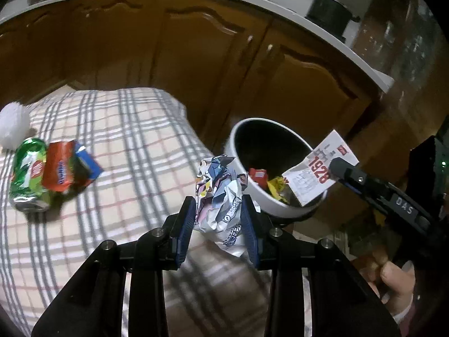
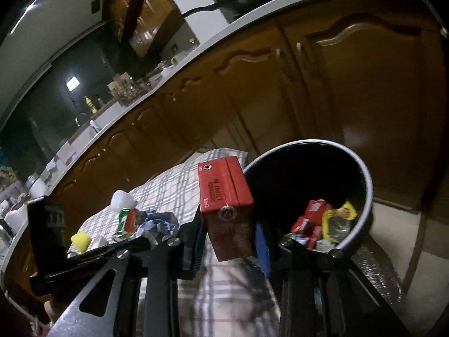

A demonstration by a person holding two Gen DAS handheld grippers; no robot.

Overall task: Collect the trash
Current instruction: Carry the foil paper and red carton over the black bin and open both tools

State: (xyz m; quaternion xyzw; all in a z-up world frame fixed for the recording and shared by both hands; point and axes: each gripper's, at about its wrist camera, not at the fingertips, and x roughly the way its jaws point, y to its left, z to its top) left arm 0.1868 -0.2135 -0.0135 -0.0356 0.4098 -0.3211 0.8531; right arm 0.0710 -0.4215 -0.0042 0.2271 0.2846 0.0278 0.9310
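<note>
The bin (image 1: 247,193) (white outside, dark inside) sits just off the edge of the checked tablecloth (image 1: 126,146), w/ wood cabinets (image 1: 196,56) behind it. It's already got some stuff at the bottom: a red wrapper (image 2: 308,219) and a yellow one (image 2: 336,216), plus other bits too small to make out.

Both tools are loaded rn. The left gripper (image 1: 217,219) is clamped narrow on a crumpled paper wad (image 1: 221,193), held just beside the bin's rim, not over the opening yet as far as the left cam shows. The right gripper (image 2: 228,241) is squeezing a small red carton (image 2: 227,210), which the left view shows as a white card-looking face w/ "1928" on it, hanging at the bin's mouth on the far side.

Still left on the table: a crushed green can (image 1: 28,174) w/ an orange-and-blue snack pack (image 1: 70,171) touching it, and a white fluffy ball (image 1: 12,129) just behind those. The right cam also shows a yellow thing (image 2: 80,241) nearer that end, can't tell what it is.

So prob about halfway imo: some trash in, two pieces abt to drop, and at least three or four more to go.
</note>
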